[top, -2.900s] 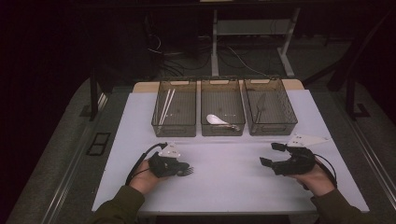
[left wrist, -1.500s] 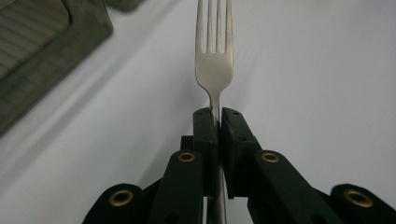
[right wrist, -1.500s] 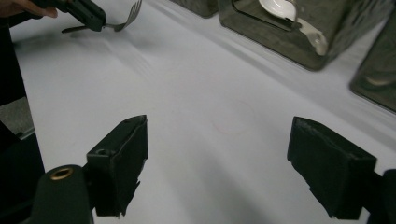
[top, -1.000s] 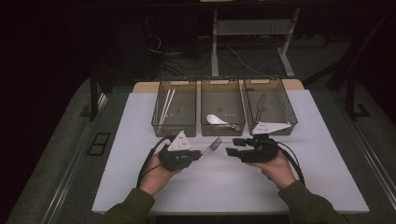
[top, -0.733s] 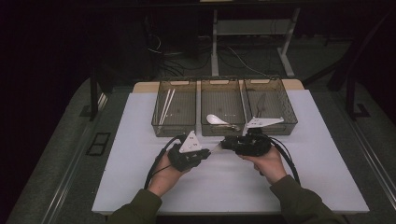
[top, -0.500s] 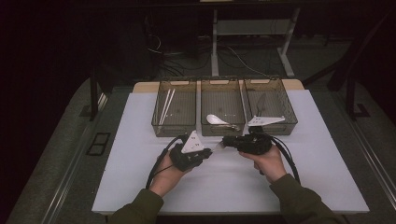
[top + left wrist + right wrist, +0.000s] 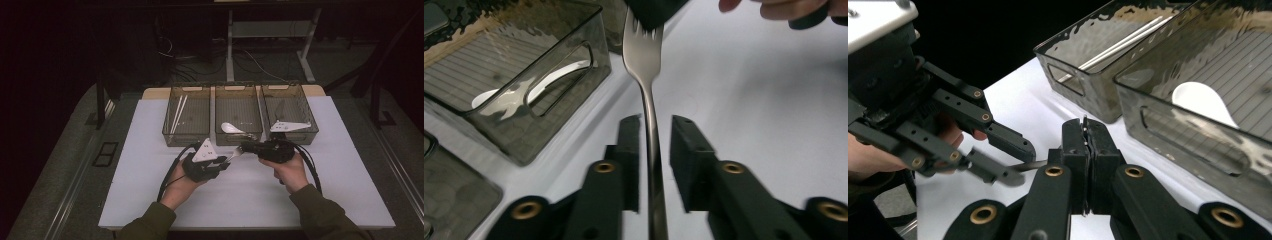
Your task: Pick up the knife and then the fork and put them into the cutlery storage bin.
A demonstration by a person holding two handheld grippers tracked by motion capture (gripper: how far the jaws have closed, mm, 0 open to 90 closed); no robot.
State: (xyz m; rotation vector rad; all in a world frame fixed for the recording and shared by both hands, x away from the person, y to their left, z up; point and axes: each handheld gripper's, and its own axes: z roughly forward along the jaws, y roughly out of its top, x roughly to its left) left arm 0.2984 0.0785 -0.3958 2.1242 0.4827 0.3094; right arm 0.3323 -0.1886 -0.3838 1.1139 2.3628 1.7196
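Clamped together on the tines of a slim, shiny metal fork [image 7: 648,100], the jaws of the right gripper [image 7: 248,148] are seen pointing toward nine o'clock in the high view; in the right gripper view [image 7: 1087,150] the fork's head is pinched between the two black pads. The jaws of the left gripper [image 7: 655,145] have just been opening and now stand slightly apart on either side of the fork's handle, with a gap showing at each pad, so the handle is no longer pressed. In the high view the left gripper [image 7: 222,164] is held at seven o'clock from the right one, the fork spanning the short space between them above the white table top [image 7: 150,165]. At twelve o'clock from the grippers, three smoky transparent plastic bins are lined up: the left bin [image 7: 172,137] holds pale thin sticks [image 7: 177,114], the middle bin [image 7: 239,137] a white spoon [image 7: 231,128], and the right bin [image 7: 312,131] stands at one o'clock.
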